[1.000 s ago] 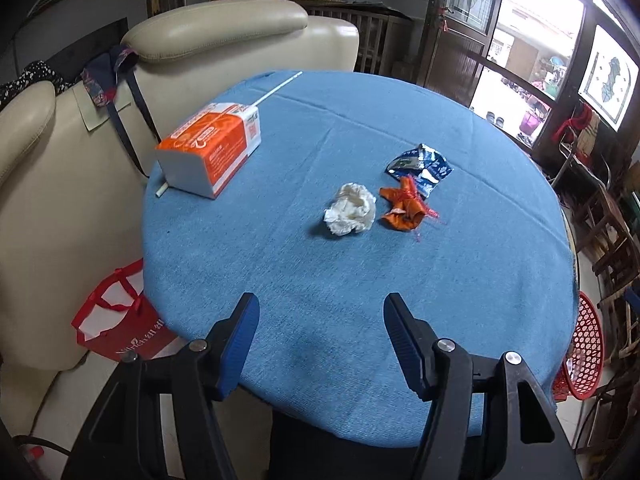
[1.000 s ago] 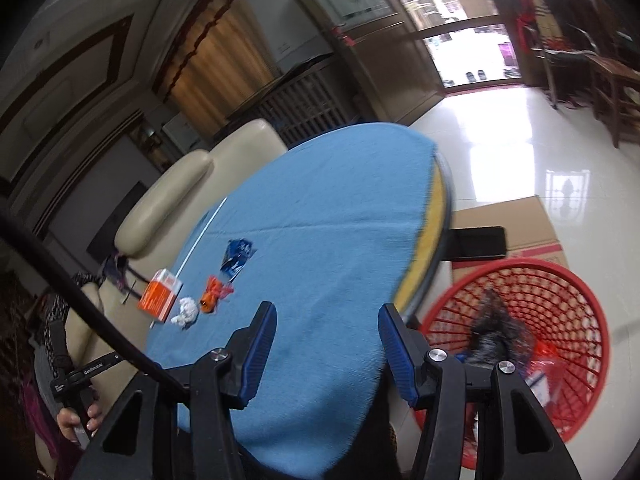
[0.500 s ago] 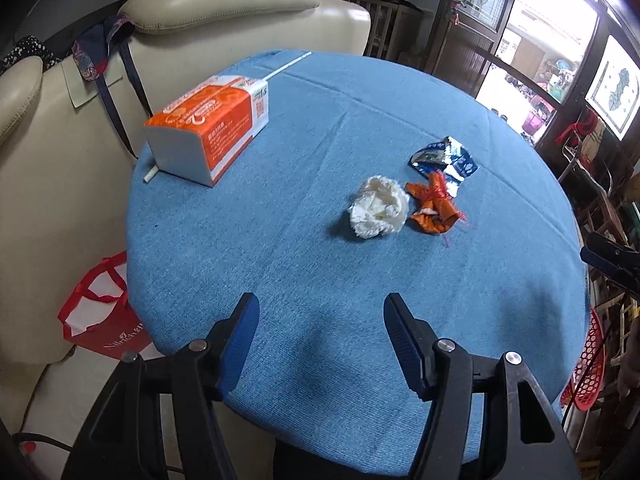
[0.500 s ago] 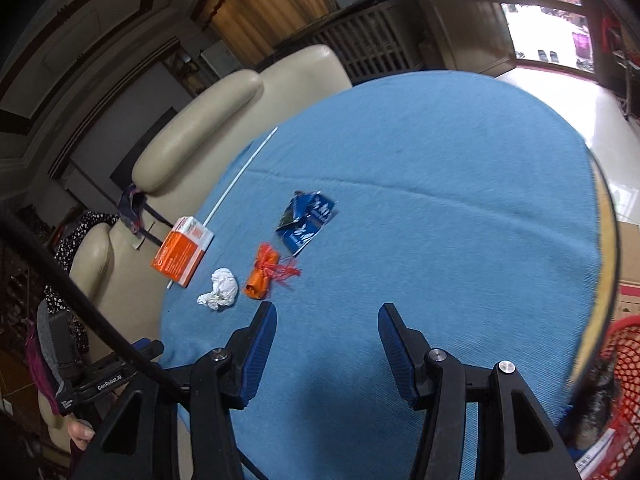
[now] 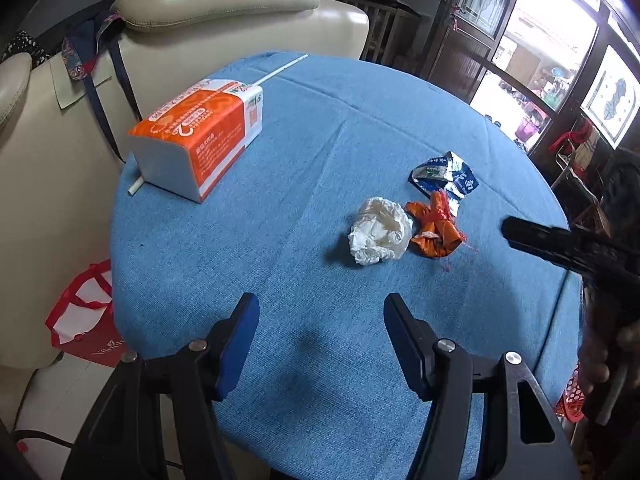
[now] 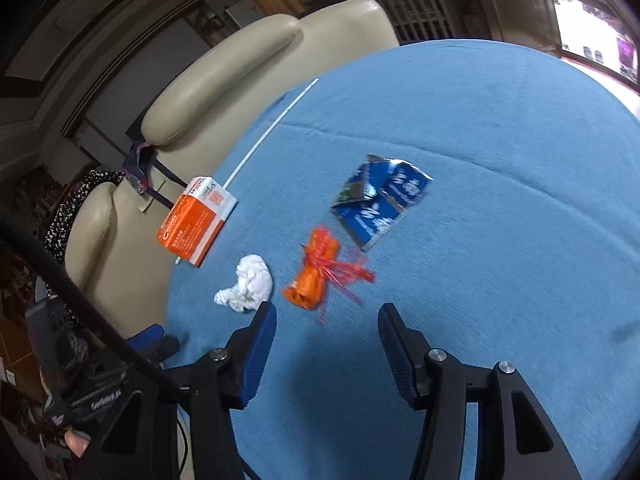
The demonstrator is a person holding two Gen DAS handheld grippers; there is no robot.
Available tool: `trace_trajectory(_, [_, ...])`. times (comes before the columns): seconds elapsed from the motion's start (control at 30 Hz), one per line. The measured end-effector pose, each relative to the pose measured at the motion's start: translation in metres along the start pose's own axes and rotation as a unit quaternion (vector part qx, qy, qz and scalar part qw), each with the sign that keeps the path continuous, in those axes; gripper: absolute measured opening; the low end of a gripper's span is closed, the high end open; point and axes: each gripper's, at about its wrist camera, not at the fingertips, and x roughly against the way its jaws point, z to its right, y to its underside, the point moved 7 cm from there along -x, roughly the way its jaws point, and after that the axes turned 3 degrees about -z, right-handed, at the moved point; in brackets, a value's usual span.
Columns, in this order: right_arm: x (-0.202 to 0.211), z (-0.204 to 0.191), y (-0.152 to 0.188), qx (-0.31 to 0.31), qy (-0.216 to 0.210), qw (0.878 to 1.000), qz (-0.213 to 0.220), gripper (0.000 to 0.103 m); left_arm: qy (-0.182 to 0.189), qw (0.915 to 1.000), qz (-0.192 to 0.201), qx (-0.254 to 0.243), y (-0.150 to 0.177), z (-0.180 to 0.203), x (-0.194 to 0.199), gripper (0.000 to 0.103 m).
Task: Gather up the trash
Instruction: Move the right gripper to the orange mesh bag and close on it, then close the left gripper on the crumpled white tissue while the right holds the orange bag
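Three pieces of trash lie close together on the round blue table [image 5: 320, 128]: a crumpled white tissue [image 5: 380, 230], an orange wrapper with red strings [image 5: 434, 225] and a torn blue foil packet [image 5: 444, 174]. My left gripper [image 5: 320, 344] is open and empty, above the table's near part, short of the tissue. My right gripper [image 6: 326, 344] is open and empty, just short of the orange wrapper [image 6: 316, 270], with the tissue [image 6: 248, 282] to its left and the blue packet [image 6: 380, 196] beyond.
An orange and white tissue pack [image 5: 200, 136] lies on a long white stick [image 5: 280, 70] at the table's far left. A cream armchair [image 5: 216, 4] stands behind. A red and white bag [image 5: 86, 320] sits on the floor at left. A bit of red basket [image 5: 570, 400] shows at right.
My right gripper swung from the red basket at the table's edge over the table, close to the orange wrapper. My left gripper moved a little nearer the trash.
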Motion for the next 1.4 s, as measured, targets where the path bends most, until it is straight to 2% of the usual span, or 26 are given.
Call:
trace_trajectory(0.1, [-0.025,-0.006,-0.007,0.004,0.001,1.000,-0.014,0.058,-0.002,0.9999,-0.009,0.005,0.005,-0.005,-0.005,0.066])
trace_trajectory(0.37, [-0.076,-0.011,-0.016,0.021,0.044,0.998,-0.032,0.035,0.006,0.9998,-0.008,0.018,-0.008,-0.015,-0.009,0.066])
trace_trajectory(0.47, [-0.077,-0.012,-0.014,0.035,0.052,0.998,-0.019,0.024,0.013,0.9999,-0.006,0.008,-0.017,-0.007,-0.013,0.066])
trace_trajectory(0.53, [-0.074,-0.010,-0.014,0.037,0.051,0.998,-0.009,0.021,0.019,0.9998,-0.007,0.000,-0.024,0.002,-0.018,0.066])
trace_trajectory(0.7, [-0.062,0.008,-0.009,0.010,0.036,0.999,0.003,0.021,0.026,0.9994,-0.003,-0.023,-0.038,0.024,-0.029,0.066])
trace_trajectory(0.93, [-0.041,0.028,-0.005,0.009,0.060,0.998,0.016,0.021,0.023,0.9979,0.017,-0.058,-0.058,0.047,-0.045,0.066])
trace_trajectory(1.07, [-0.036,0.039,-0.003,-0.002,0.066,0.998,0.012,0.021,0.025,0.9974,0.018,-0.065,-0.065,0.050,-0.054,0.066])
trace_trajectory(1.4, [-0.038,0.042,-0.002,-0.022,0.043,0.999,-0.002,0.021,0.045,0.9972,0.009,-0.059,-0.066,0.046,-0.072,0.065])
